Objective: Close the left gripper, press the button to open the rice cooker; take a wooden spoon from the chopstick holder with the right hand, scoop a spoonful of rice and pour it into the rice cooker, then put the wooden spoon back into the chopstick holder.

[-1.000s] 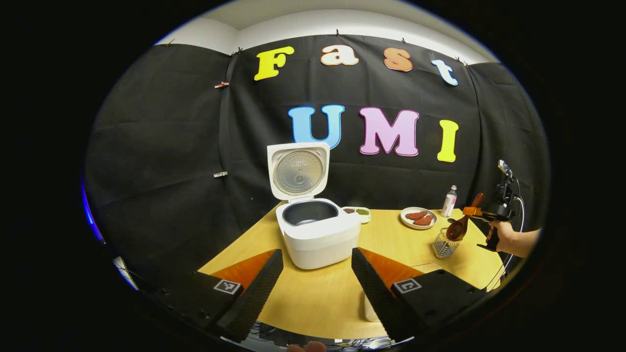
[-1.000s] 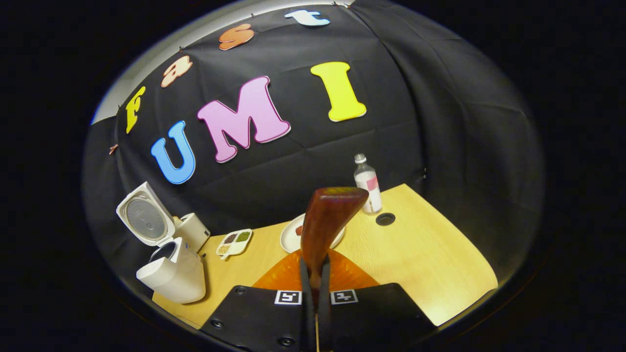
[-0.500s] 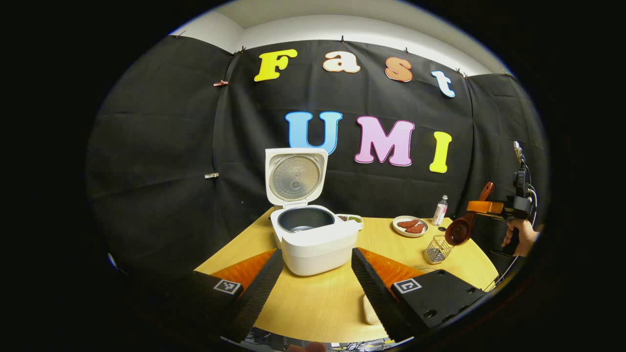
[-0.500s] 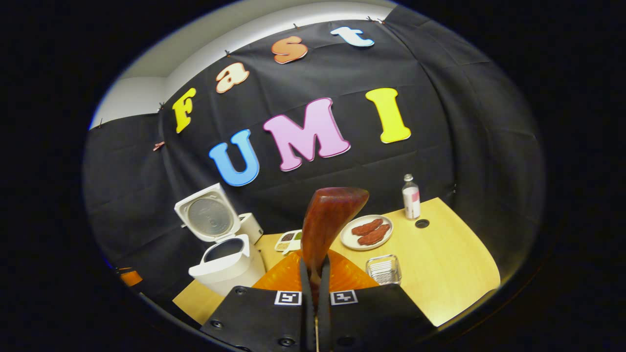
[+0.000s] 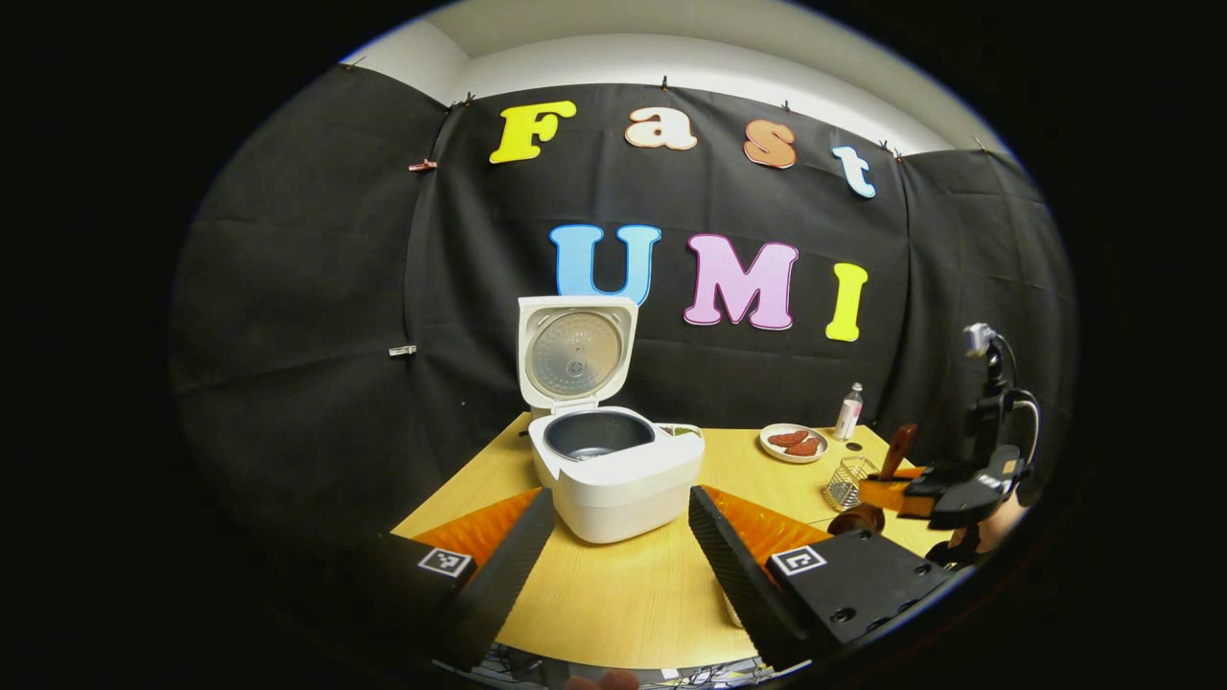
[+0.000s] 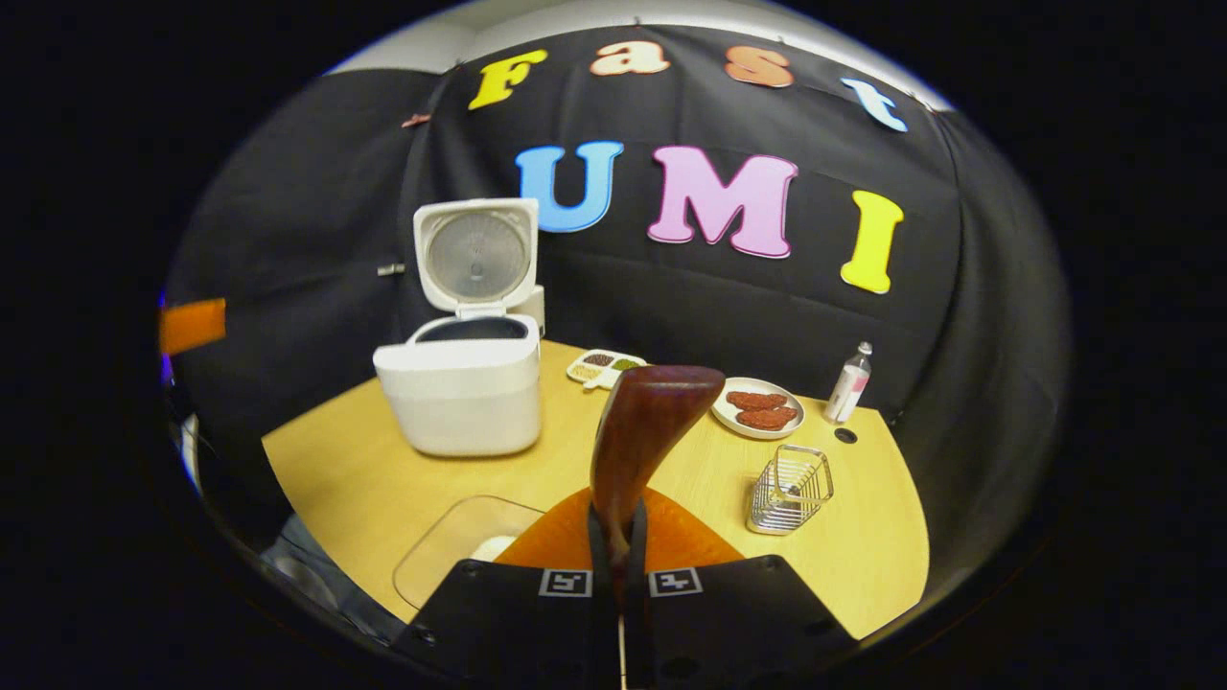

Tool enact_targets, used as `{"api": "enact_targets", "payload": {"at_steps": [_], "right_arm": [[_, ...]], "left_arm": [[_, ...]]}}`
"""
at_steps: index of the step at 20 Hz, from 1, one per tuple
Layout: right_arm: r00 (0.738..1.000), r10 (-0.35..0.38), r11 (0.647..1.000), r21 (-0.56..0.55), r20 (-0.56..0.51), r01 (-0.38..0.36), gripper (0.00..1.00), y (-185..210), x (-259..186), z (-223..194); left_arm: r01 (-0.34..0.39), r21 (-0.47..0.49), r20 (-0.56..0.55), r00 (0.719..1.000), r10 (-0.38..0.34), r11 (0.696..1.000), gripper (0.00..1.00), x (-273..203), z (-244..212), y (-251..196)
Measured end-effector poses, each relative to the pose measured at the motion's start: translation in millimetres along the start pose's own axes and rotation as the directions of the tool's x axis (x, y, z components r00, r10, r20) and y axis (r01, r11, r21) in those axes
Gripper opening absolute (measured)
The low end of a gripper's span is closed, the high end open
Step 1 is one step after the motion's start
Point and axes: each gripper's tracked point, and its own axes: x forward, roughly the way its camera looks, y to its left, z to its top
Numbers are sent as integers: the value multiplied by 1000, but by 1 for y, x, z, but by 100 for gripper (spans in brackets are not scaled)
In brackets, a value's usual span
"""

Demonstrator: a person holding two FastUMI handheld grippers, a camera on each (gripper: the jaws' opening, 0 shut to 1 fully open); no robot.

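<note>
The white rice cooker [image 5: 613, 474] stands on the wooden table [image 5: 633, 585] with its lid [image 5: 575, 350] up and the dark inner pot bare. My left gripper [image 5: 621, 506] is open just in front of it, holding nothing. Off to the right, my right gripper [image 5: 944, 489] hangs low with the wooden spoon [image 5: 898, 448] in it, bowl end down close to the table. In the right gripper view the spoon's handle [image 6: 642, 431] rises from between the fingers of the right gripper [image 6: 618, 527], which is shut on it. The empty wire chopstick holder [image 6: 788, 489] stands to its right.
A clear container [image 6: 460, 537] with something white in it lies at the table's front edge. Behind are a sectioned dish [image 6: 604, 366], a plate of red-brown pieces [image 6: 757, 407] and a small bottle [image 6: 851, 383]. A small hole [image 6: 845, 435] sits by the bottle.
My right gripper has swung down and toward the table's front with the spoon, away from above the wire holder. The left gripper has drawn back a little from the cooker.
</note>
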Motion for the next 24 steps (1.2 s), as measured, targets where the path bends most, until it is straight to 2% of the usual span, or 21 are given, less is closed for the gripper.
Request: {"api": "enact_targets", "payload": {"at_steps": [3,6,9,12,14,17,21,24], "right_arm": [[999,-6,997,-75,-47,2,7,15,19,-21],[993,-18,998,-60,-118,11,7,24,31,-54],[989,21,996,91,-145,-8,7,45,32,-66],[986,59,951,308,-154,-9,7,52,32,-70],[986,71,884,467,-148,6,7,46,33,-71],[986,107,746,666,-126,4,7,38,35,-76],[993,108,576,817,-54,-18,7,25,28,-69],[995,103,471,881,-13,-37,7,15,23,-66]], "left_arm": [[8,6,-3,1000,-8,1000,98,-3,-1,6],[4,12,-9,1000,-4,1000,98,-3,-4,14],[-1,5,-12,1000,1,1000,97,-3,-6,22],[-2,-6,-19,1000,2,1000,98,-4,-8,25],[-4,-8,-20,1000,4,1000,98,-3,-10,26],[-3,-12,-18,1000,3,1000,98,-4,-10,25],[1,-2,-12,1000,-1,1000,98,-4,-8,22],[-1,-3,-15,1000,1,1000,98,-5,-8,20]]}}
